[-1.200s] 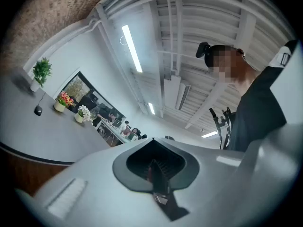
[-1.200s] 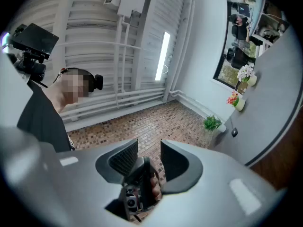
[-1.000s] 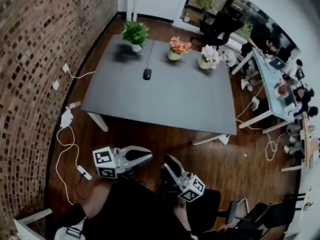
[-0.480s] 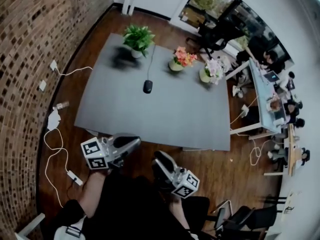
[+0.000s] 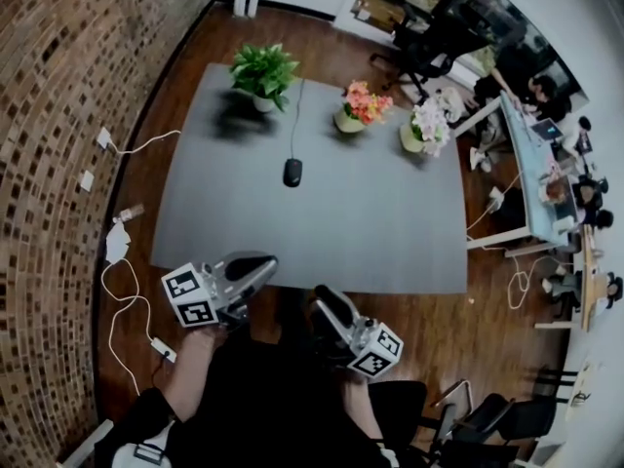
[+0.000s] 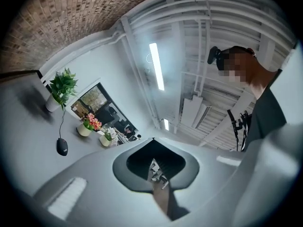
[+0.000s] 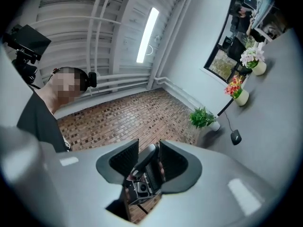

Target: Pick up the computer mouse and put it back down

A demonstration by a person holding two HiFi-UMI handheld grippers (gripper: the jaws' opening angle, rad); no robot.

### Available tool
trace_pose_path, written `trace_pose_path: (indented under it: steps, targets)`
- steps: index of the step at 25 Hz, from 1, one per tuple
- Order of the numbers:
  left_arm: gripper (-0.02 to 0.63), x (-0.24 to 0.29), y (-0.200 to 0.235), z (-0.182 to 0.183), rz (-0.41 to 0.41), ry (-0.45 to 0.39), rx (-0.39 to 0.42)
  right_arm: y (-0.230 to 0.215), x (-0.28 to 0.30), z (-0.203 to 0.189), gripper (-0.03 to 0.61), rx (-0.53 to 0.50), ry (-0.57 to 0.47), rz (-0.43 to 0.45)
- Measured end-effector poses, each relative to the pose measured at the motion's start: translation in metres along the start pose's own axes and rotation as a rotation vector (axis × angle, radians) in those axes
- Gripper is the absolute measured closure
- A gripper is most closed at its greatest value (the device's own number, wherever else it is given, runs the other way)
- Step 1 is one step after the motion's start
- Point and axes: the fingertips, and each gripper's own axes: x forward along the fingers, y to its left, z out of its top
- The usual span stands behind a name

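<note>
A black computer mouse (image 5: 292, 172) lies on the grey table (image 5: 390, 232), left of the middle, with its cable running to the far edge. It also shows in the left gripper view as the mouse (image 6: 62, 146) and in the right gripper view as the mouse (image 7: 235, 136), far off in both. My left gripper (image 5: 263, 262) is at the table's near edge, its jaws shut with nothing in them (image 6: 154, 168). My right gripper (image 5: 323, 301) hangs just short of that edge. Its jaws (image 7: 149, 156) are open, have just closed a little, and hold nothing.
Three potted plants stand along the table's far side: a green plant (image 5: 263, 71), orange flowers (image 5: 359, 104) and white flowers (image 5: 426, 125). A brick wall (image 5: 58, 164) runs on the left, with cables (image 5: 125, 273) on the wooden floor. Desks with people are at the right.
Both grippers have come forward from over the floor to the table's near edge. The mouse has not moved on the table.
</note>
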Motion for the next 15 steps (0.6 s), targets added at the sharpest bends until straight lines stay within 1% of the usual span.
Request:
trace_pose_path:
  steps: [3,8,12,15]
  targets:
    - [0.611,0.014,0.018,0.006,0.057,0.001,0.02,-0.027,0.012,0.016,0.443,0.026,0.003,0.049]
    - [0.611,0.058,0.048,0.002,0.177,0.04,0.05,-0.067,0.015,0.076,0.443,0.046,-0.037,0.135]
    - [0.611,0.11,0.072,-0.009,0.251,0.085,0.086,-0.119,-0.002,0.12,0.443,0.078,-0.08,0.149]
    - [0.609,0.125,0.099,-0.027,0.36,0.106,0.1,-0.153,-0.017,0.131,0.443,0.123,-0.094,0.152]
